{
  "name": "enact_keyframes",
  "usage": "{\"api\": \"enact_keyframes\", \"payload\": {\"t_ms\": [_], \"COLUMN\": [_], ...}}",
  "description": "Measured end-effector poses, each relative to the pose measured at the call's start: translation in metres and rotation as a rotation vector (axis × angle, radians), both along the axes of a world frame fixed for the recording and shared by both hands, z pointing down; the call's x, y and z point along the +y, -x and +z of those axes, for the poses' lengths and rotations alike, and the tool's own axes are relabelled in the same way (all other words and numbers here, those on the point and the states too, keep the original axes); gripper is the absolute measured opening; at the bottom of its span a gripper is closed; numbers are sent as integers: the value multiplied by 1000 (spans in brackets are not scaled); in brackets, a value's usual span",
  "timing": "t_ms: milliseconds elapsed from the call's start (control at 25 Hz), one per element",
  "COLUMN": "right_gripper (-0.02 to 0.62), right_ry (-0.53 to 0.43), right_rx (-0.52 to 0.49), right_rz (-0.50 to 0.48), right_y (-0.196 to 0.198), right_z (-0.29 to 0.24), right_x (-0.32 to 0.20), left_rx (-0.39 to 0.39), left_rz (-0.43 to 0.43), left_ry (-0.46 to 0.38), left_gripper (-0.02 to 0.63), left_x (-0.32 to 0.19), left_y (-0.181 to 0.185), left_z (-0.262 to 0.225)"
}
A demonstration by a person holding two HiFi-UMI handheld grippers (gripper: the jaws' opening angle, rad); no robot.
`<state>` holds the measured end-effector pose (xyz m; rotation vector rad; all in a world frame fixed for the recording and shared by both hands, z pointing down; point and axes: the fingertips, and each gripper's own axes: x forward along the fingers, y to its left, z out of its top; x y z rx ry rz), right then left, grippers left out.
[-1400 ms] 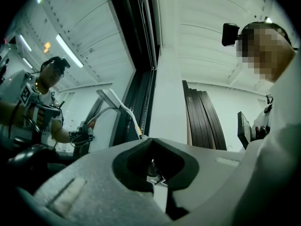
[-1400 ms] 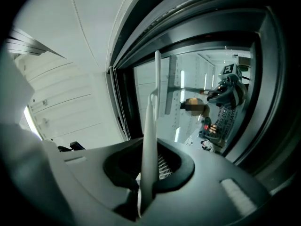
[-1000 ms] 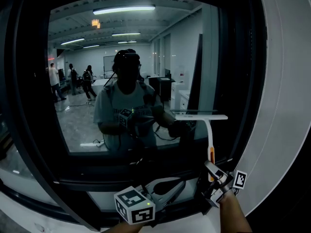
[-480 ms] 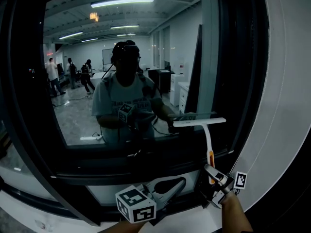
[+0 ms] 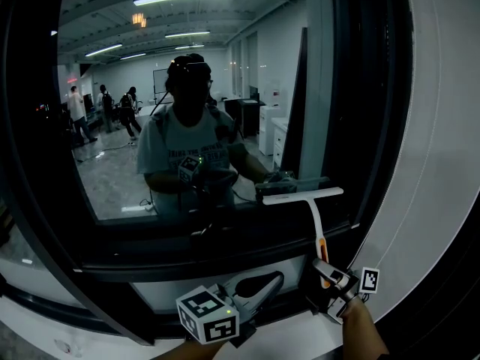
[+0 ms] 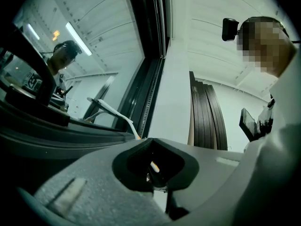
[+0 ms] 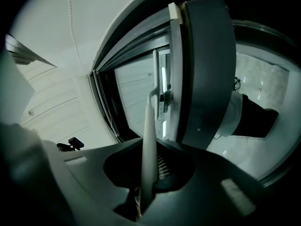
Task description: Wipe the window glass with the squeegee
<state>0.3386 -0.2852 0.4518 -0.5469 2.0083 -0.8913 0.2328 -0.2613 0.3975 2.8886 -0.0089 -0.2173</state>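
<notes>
The window glass [image 5: 247, 73] fills the head view and mirrors a lit room and a person. A white squeegee [image 5: 313, 216] with an orange band on its handle stands upright, its blade [image 5: 302, 195] lying level against the lower right of the pane. My right gripper [image 5: 325, 273] is shut on the handle's lower end. In the right gripper view the handle [image 7: 148, 145] rises from the jaws to the blade [image 7: 175, 65]. My left gripper [image 5: 279, 279] hovers low at the sill, shut with nothing in it. The squeegee [image 6: 109, 111] shows beyond it in the left gripper view.
A thick dark window frame [image 5: 371, 126] borders the pane on the right and below. A white wall [image 5: 442, 171] lies right of the frame, and a pale sill [image 5: 311, 340] runs under it. People reflected in the glass stand far back at the left.
The squeegee blade has slid down the glass towards the lower frame, with my right gripper holding the handle throughout. The left gripper has stayed low near the sill.
</notes>
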Motion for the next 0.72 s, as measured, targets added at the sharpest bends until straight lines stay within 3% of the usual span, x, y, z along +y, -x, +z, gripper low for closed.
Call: {"api": "enact_keyframes", "payload": {"t_ms": [720], "right_gripper": [38], "right_ry": [104], "right_rx": [-13], "right_rz": [2], "right_y": [3], "right_z": [32], "right_x": [10], "left_rx": [7], "left_rz": [0], "left_ry": [44], "left_gripper": [-3], "left_x": [1], "left_y": [5], "left_z": [9]}}
